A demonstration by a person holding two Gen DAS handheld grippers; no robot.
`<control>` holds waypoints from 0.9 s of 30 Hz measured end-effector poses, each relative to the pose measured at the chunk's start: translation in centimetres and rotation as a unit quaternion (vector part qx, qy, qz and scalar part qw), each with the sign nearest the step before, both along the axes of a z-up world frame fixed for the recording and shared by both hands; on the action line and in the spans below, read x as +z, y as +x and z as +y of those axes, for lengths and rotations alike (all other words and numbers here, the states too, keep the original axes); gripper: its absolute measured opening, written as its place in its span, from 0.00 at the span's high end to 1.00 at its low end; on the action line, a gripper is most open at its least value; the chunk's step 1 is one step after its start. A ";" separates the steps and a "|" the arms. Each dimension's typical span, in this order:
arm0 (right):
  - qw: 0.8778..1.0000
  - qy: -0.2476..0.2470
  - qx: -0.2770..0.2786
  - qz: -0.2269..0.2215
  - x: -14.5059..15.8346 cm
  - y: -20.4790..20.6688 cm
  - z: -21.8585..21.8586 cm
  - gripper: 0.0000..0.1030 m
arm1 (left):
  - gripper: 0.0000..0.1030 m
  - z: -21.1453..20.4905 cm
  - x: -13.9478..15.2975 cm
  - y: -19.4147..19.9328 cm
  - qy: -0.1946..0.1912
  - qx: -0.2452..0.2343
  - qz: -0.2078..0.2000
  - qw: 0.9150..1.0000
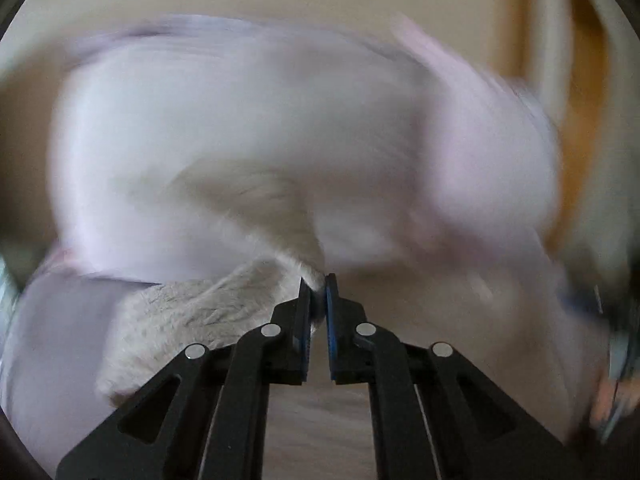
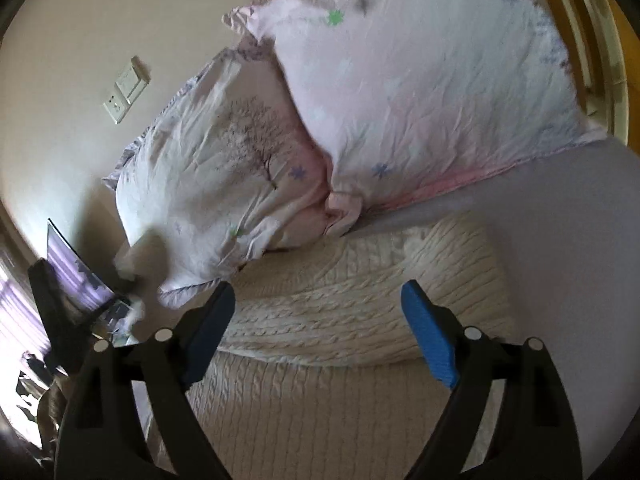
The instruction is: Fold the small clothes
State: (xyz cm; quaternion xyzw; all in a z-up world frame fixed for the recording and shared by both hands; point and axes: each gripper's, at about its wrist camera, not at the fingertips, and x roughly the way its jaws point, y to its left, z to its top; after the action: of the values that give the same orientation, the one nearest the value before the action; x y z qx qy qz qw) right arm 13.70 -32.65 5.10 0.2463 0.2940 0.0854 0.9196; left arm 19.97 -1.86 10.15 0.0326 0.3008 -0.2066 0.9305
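Note:
A cream cable-knit sweater (image 2: 360, 304) lies on the bed, partly folded over itself, in front of my right gripper (image 2: 320, 308), which is open and empty just above it. In the left wrist view, which is blurred by motion, my left gripper (image 1: 319, 288) is shut on a fuzzy cream piece of the garment (image 1: 192, 320) that hangs to its left.
Two pale floral pillows (image 2: 400, 88) (image 2: 224, 176) lean at the head of the bed against a beige wall with a socket and switch plate (image 2: 126, 90). A nightstand with a screen (image 2: 76, 272) stands at the left. A yellow wooden frame (image 2: 592, 32) is at the right.

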 end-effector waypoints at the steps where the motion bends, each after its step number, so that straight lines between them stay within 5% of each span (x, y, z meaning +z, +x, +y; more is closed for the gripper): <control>1: 1.000 0.006 0.003 0.007 -0.4 0.2 0.0 0.17 | 0.93 -3.1 -1.5 -0.4 0.027 -0.037 0.017 0.999; 4: 0.999 0.040 0.013 0.029 -1.2 0.7 -1.3 0.18 | 0.92 -6.8 -5.1 -1.6 0.075 -0.085 0.066 0.991; 11: 0.988 0.105 -0.001 0.109 -4.4 3.2 -4.2 0.46 | 0.90 4.0 -3.5 -5.1 0.019 0.009 0.068 0.997; 16: 0.982 0.083 -0.012 0.168 -6.8 3.8 -3.7 0.50 | 0.81 8.9 -4.5 -8.0 0.021 0.034 0.090 0.995; 19: 0.982 0.049 0.003 0.184 -7.5 4.2 -2.2 0.63 | 0.67 9.7 -5.1 -9.0 0.022 0.039 0.094 0.995; 21: 0.984 -0.004 0.010 0.178 -7.2 4.5 -0.9 0.94 | 0.65 10.1 -5.4 -9.1 0.012 0.041 0.101 0.994; 27: 0.996 -0.071 -0.027 0.048 -1.3 3.6 -0.5 0.95 | 0.64 10.6 -6.7 -9.1 0.003 0.043 0.122 0.992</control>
State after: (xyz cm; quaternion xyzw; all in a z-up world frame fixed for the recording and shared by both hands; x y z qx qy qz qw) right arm 17.26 -33.16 3.80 0.1920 0.3364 0.0272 0.9216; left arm 10.90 8.73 3.47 -0.0035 0.4138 -0.1681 0.8947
